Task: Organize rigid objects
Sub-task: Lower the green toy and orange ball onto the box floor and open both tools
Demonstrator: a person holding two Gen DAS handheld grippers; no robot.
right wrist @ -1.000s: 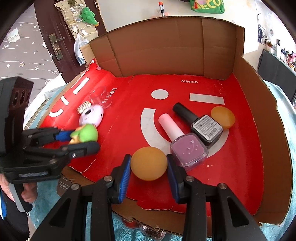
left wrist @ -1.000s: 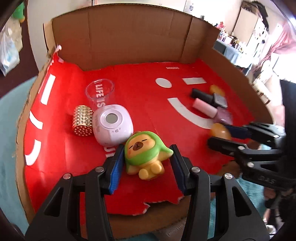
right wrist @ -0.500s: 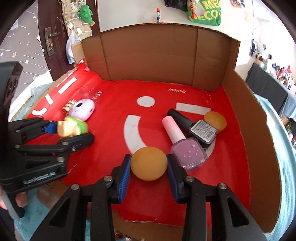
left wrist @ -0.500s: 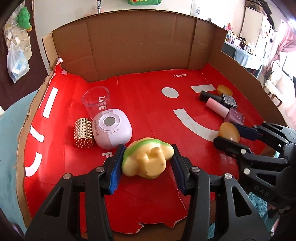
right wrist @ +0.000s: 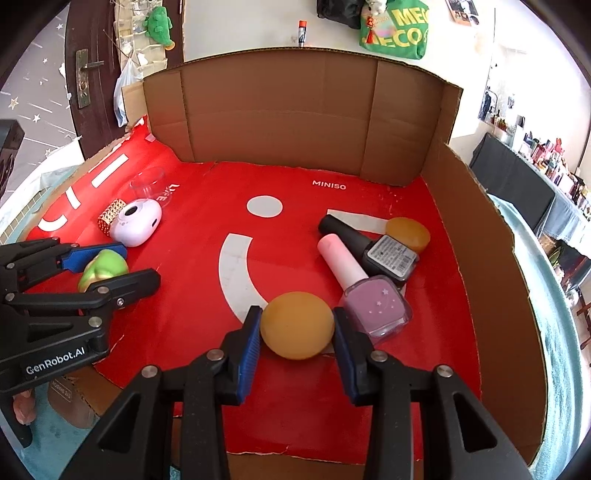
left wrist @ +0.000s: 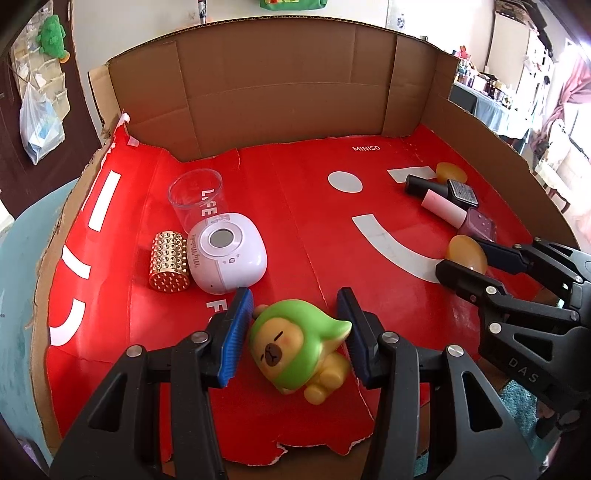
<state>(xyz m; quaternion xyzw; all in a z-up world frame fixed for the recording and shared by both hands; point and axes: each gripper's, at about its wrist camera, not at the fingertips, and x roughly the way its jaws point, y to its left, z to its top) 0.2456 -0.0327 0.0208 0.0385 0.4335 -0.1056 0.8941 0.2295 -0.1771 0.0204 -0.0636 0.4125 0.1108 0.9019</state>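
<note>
Left wrist view shows our left gripper [left wrist: 295,332] grasping the capybara toy [left wrist: 299,345], now rolled face-up near the red mat's [left wrist: 295,221] front edge, while our right gripper [right wrist: 297,328] clamps the orange ball [right wrist: 297,325], so both look ready to place.

Dark starred door [right wrist: 44,92], white wall [right wrist: 240,26]

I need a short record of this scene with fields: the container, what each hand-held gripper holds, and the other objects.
container: cardboard box with red floor
left hand-held gripper: shut on capybara toy
right hand-held gripper: shut on orange puck
left group: clear cup, gold studded cylinder, white device
right group: black nail polish, pink nail polish, second orange puck
</note>
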